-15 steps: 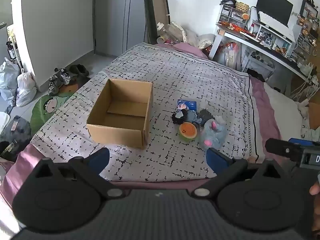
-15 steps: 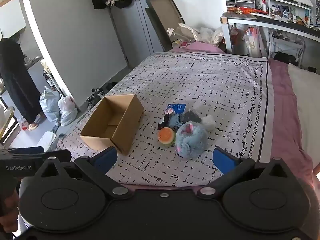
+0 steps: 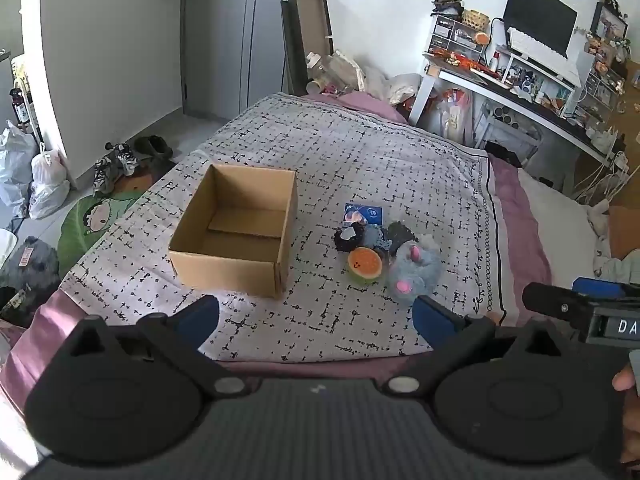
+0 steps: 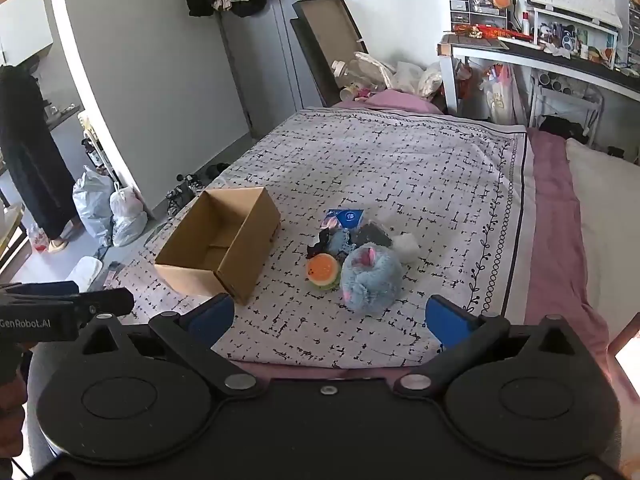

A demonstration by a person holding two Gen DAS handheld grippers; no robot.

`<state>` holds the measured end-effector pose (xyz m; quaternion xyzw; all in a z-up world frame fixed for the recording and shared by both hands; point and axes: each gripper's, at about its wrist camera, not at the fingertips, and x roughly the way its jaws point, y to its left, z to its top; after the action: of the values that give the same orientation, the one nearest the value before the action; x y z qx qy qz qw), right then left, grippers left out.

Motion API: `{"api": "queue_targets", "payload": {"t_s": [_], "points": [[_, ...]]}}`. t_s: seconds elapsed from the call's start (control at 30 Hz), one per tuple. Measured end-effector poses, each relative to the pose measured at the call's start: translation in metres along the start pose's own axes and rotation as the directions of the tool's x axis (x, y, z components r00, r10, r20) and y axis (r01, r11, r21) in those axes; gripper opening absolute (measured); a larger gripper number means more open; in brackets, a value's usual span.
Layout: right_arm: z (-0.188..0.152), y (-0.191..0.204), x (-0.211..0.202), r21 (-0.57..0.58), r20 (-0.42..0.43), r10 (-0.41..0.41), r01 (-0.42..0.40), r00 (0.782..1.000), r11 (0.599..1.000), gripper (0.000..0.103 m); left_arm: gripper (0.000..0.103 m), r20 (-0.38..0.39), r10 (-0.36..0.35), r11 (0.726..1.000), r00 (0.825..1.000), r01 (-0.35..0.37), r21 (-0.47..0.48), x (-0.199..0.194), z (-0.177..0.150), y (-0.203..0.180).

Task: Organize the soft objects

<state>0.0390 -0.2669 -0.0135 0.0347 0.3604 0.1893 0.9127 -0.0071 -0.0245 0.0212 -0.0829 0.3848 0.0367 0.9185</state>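
In the left wrist view, the left gripper [image 3: 316,316] is held with its blue fingers spread wide and nothing between them, above the near edge of the bed. The cardboard box [image 3: 236,232] is seen ahead and slightly left, open and apparently empty; the heap of soft objects lies ahead and to the right, with the orange plush [image 3: 364,263] touching the blue plush toy [image 3: 414,270], and darker small items pressed close behind them. Because the heap is so tightly packed, a neighbour could be dragged along or two things pinched at once if one piece is closed upon carelessly. In the right wrist view, the right gripper [image 4: 330,320] is likewise parted wide and empty. The blue plush toy [image 4: 370,276] lies nearly straight ahead of it, near but not touched, with the cardboard box [image 4: 218,250] well to the left. A round fluffy toy may be squeezed out of the fingers if gripped shallowly, and the light box could be shoved across the quilt [image 4: 400,160] by a low pass.
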Motion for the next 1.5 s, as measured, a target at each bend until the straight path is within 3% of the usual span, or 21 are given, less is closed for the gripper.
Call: {"api": "queue_targets", "payload": {"t_s": [0.1, 1.5], "points": [[-0.002, 0.000, 0.001, 0.000, 0.000, -0.003, 0.003, 1.000, 1.000, 0.103, 0.102, 0.005, -0.010, 1.000, 1.000, 0.010, 0.003, 0.002, -0.007, 0.014], [-0.003, -0.002, 0.000, -0.018, -0.009, -0.030, 0.030, 0.999, 0.999, 0.103, 0.102, 0.006, -0.004, 1.000, 1.000, 0.003, 0.018, -0.001, -0.010, 0.006]]}}
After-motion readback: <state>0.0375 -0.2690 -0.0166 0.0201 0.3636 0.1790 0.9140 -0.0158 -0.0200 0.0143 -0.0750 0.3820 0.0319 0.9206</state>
